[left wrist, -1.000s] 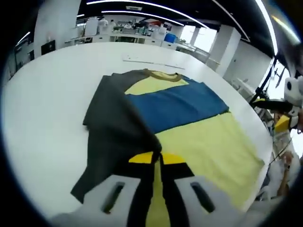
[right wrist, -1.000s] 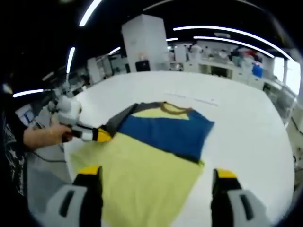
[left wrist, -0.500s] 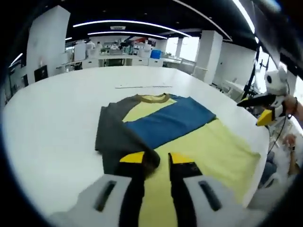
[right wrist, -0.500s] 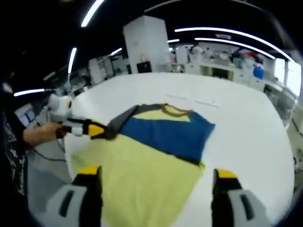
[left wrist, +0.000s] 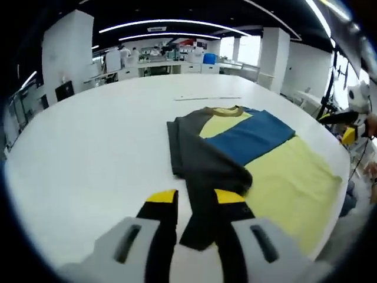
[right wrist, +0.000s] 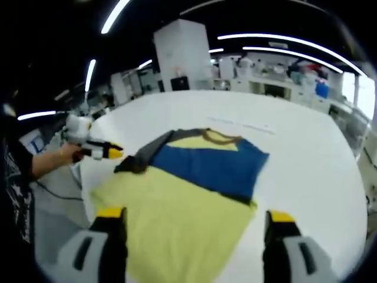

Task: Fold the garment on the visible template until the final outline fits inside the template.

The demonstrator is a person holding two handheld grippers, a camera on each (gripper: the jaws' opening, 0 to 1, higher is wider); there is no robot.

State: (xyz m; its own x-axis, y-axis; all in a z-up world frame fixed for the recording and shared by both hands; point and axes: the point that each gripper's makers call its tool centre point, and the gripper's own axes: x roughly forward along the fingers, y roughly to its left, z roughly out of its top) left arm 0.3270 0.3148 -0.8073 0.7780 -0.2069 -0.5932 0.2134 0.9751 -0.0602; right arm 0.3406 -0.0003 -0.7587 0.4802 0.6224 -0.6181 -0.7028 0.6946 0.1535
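A T-shirt (left wrist: 253, 137) with a blue chest band, a yellow body and grey sleeves lies flat on the round white table (left wrist: 88, 147). Its grey sleeve (left wrist: 203, 168) is folded in over the shirt's left side, and its end trails toward me. My left gripper (left wrist: 195, 197) is open, its yellow-tipped jaws standing either side of that sleeve end without pinching it. In the right gripper view the shirt (right wrist: 203, 171) lies ahead, and the left gripper (right wrist: 97, 151) hovers off its grey corner (right wrist: 136, 161). My right gripper (right wrist: 194, 217) is wide open over the yellow hem.
A thin pale strip (left wrist: 207, 98) lies on the table beyond the collar, also seen as a strip (right wrist: 241, 124) in the right gripper view. A person's forearm (right wrist: 47, 165) holds the left gripper at the table's left edge. Lab benches and a white column (right wrist: 182, 56) stand behind.
My left gripper opened, let go of the grey sleeve and drew back toward the table edge. The sleeve now rests on the shirt. The right gripper stayed open and still.
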